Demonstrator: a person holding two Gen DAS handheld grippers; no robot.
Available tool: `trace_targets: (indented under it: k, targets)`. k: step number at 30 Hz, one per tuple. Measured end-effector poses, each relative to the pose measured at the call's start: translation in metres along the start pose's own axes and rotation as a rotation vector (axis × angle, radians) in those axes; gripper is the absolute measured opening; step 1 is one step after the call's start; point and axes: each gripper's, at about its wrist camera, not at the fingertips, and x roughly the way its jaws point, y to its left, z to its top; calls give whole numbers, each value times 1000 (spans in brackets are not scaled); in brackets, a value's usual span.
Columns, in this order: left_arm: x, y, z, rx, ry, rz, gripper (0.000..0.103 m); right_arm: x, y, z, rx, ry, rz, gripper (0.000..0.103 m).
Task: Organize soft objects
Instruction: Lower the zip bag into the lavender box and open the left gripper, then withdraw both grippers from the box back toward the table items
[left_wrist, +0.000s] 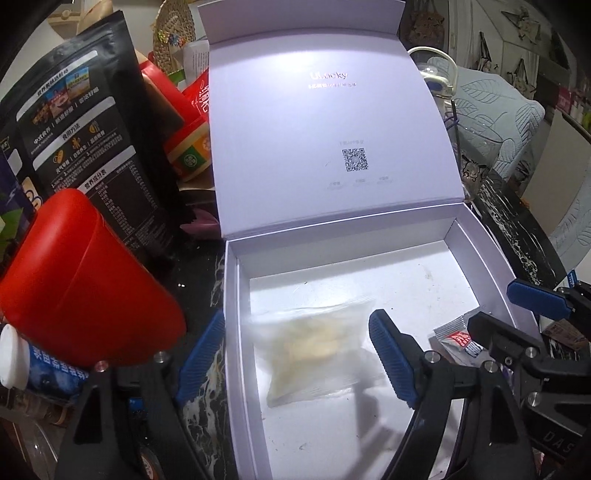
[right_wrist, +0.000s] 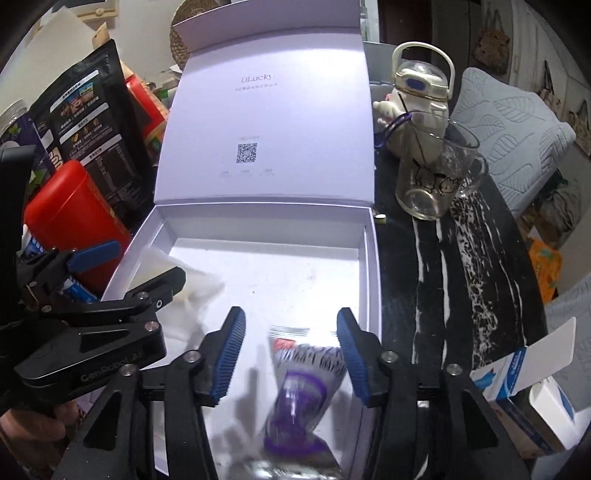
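Observation:
An open white box (left_wrist: 231, 295) with its lid raised lies on the dark marbled table; it also shows in the right wrist view (right_wrist: 371, 258). A clear soft packet with pale yellow pieces (left_wrist: 314, 347) lies on the box floor at the left, between the open fingers of my left gripper (left_wrist: 295, 354). A silver and purple packet (right_wrist: 303, 384), blurred, is in the box at the right between the open fingers of my right gripper (right_wrist: 291, 358); it is not pinched. Its silver end (left_wrist: 456, 338) shows in the left wrist view beside the right gripper (left_wrist: 517, 317).
A red canister (left_wrist: 85, 295), a black pouch (left_wrist: 88, 122) and a white-capped bottle (left_wrist: 14, 362) crowd the left of the box. A glass cup (right_wrist: 436, 173) and a white kettle (right_wrist: 421, 85) stand at the right. A blue and white carton (right_wrist: 524, 384) lies at the near right.

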Motion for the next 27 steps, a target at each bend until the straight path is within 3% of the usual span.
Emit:
trace_targets:
  k: [2, 4, 8, 27]
  targets:
    - [-2, 1, 1, -5, -2, -2, 81, -3, 0, 1, 0, -3, -2, 53]
    - [-7, 3, 2, -14, -9, -7, 81, -9, 0, 2, 1, -13, 1, 60]
    - [-24, 5, 4, -20, -48, -19, 81, -23, 4, 3, -11, -42, 4, 60]
    - [-148, 17, 0, -19, -309, -26, 81, -126, 21, 3, -80, -284, -19, 73]
